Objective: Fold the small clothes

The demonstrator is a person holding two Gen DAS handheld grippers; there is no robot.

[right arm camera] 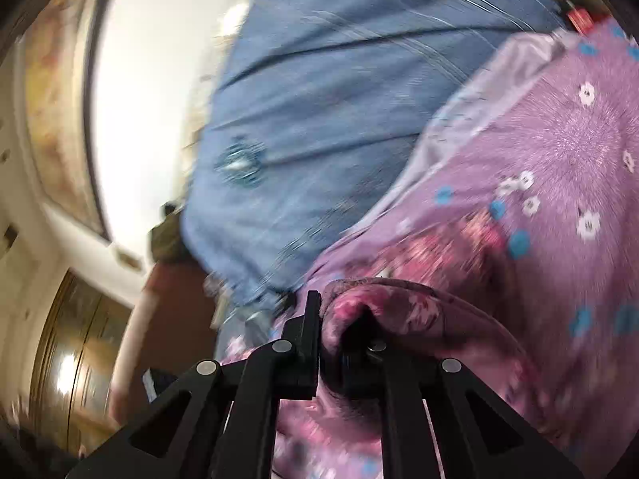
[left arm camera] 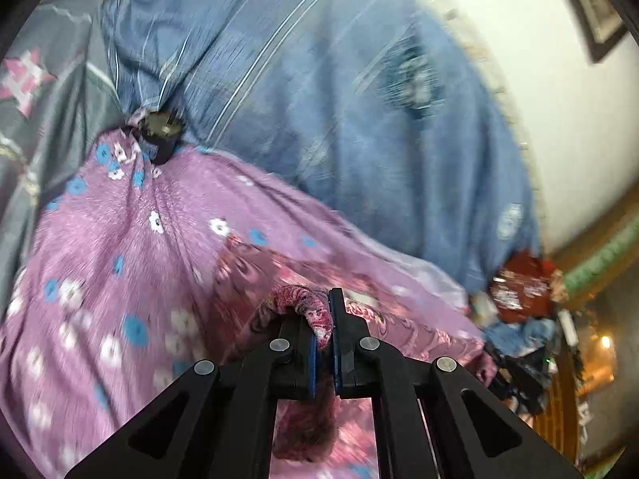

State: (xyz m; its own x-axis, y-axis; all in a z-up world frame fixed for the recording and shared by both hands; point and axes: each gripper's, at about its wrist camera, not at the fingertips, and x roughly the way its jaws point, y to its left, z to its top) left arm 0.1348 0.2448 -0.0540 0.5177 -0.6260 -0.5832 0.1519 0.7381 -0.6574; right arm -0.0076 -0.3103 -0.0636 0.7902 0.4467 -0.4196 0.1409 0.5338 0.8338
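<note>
Blue striped bedspread (left arm camera: 319, 92) across most of the background, spread over a bed, with a white wall (left arm camera: 559, 99) beyond its edge and a dark picture frame (left arm camera: 599, 20) up on that wall. Grey patterned sheet (left arm camera: 52, 119) off to one side in the left wrist view. Heap of mixed clothes (left arm camera: 523, 291), red and blue among them, at the far end of the bed. Both views blurred.

Lilac cloth with white and blue flowers (left arm camera: 131, 239) draped over the bedspread, bunched at its far corner around a small dark object (left arm camera: 159, 135), too blurred to name. On top of it, a pink-and-maroon patterned garment (left arm camera: 303, 275), small, lying near the cameras and lifted at two points.

Left gripper (left arm camera: 324, 319) closed on a rolled fold of the garment, blue pads pressed close with the cloth squeezed between them and hanging below. Right gripper (right arm camera: 331, 323) likewise clamped on a thick fold of the same garment (right arm camera: 399, 311), the cloth bulging over one finger and hiding it; the other finger upright against the cloth.

From the right wrist, bedspread (right arm camera: 339, 99) and flowered lilac cloth (right arm camera: 559, 159) behind the garment, white wall (right arm camera: 159, 60) to the side, wooden door (right arm camera: 76, 339) lower down, and a blurred person in a dark red top (right arm camera: 167, 299) beside the bed.
</note>
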